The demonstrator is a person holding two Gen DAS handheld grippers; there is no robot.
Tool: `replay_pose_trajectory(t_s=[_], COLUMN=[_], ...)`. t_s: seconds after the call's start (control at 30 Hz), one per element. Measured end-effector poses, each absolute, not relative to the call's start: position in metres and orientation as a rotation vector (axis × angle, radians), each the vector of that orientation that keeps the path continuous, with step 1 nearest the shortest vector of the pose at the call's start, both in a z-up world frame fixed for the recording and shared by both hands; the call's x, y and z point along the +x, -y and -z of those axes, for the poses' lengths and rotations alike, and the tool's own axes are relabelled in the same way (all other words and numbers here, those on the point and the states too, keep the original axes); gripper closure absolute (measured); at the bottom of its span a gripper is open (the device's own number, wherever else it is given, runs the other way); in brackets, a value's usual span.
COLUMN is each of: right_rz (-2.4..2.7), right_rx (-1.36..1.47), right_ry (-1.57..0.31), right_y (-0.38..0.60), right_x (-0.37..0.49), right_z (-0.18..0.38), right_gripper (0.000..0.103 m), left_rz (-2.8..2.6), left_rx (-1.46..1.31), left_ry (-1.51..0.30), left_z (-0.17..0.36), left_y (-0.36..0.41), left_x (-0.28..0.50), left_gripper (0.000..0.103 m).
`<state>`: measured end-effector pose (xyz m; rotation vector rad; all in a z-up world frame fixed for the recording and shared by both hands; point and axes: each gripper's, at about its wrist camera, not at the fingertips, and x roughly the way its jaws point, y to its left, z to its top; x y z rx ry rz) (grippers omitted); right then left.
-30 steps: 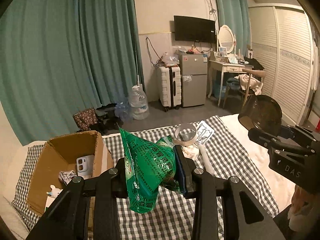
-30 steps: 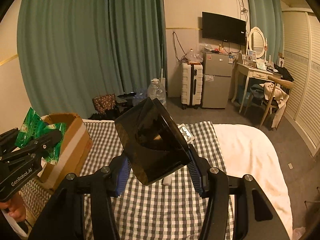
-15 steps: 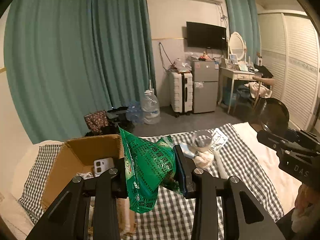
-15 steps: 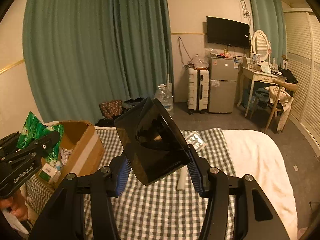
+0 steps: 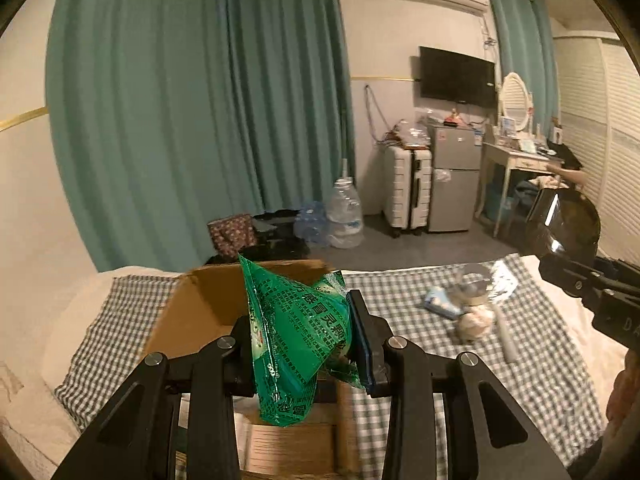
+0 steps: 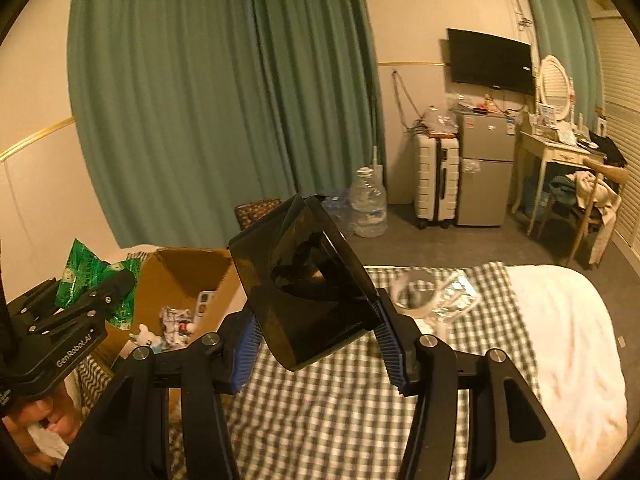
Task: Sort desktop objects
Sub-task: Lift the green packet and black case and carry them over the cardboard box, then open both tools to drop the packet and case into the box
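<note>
Checked bed (image 5: 460,360); green packet (image 5: 298,340) upright in left tool (image 5: 304,344), over cardboard box (image 5: 208,312).

We see a bright green packet (image 5: 298,332) printed with lighter green and white characters, held in front of a plain brown cardboard box (image 6: 182,276). The dish (image 6: 308,284) in our right tool (image 6: 316,344) is a dark, smoky, glossy brown-black, and the tool's pads (image 6: 390,344) are blue with fine ridges, its arms black. The bedcover (image 6: 332,404) carries a small grey-and-white check, with plain cream bedding (image 6: 560,320) beside it. The curtains (image 5: 192,112) are teal, the walls pale cream with a thin gold stripe (image 5: 22,116)
</note>
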<state>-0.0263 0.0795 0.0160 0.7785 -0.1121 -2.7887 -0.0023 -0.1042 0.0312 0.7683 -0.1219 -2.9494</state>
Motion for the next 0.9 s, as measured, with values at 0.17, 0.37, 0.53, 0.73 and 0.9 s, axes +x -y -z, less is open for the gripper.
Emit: replay_pose_trajectory(t_s=[0.17,0.37,0.53,0.73,0.9], right_rz=[2.726,2.643,2.593,2.523,2.452], right_rx=[0.792,0.818,0.839,0.862,0.908], right_ry=[0.073,0.017,-0.018,-0.064,-0.116], right_y=[-0.038,0.010,0.044,0.082,0.114], right_x=[-0.040,-0.058,-0.077,-0.098,-0.111], right_z=[-0.005,0.014,0.028,0.045,0.063], right_gripper=[0.051,0.051,0.051,0.051,0.051], left_rz=[2.890,2.800,2.758,2.731,2.695], left_rx=[0.789,0.871,0.932,0.996,1.105], left_ry=[0.105,0.063,0.031,0.033,0.050], left_z=[-0.016,0.015,0.032,0.049,0.070], left_y=[0.141,0.184,0.208,0.220,0.229], left_x=[-0.010,-0.026,-0.037,-0.049,-0.063], left_gripper=[0.068,0.068,0.068,0.068,0.068])
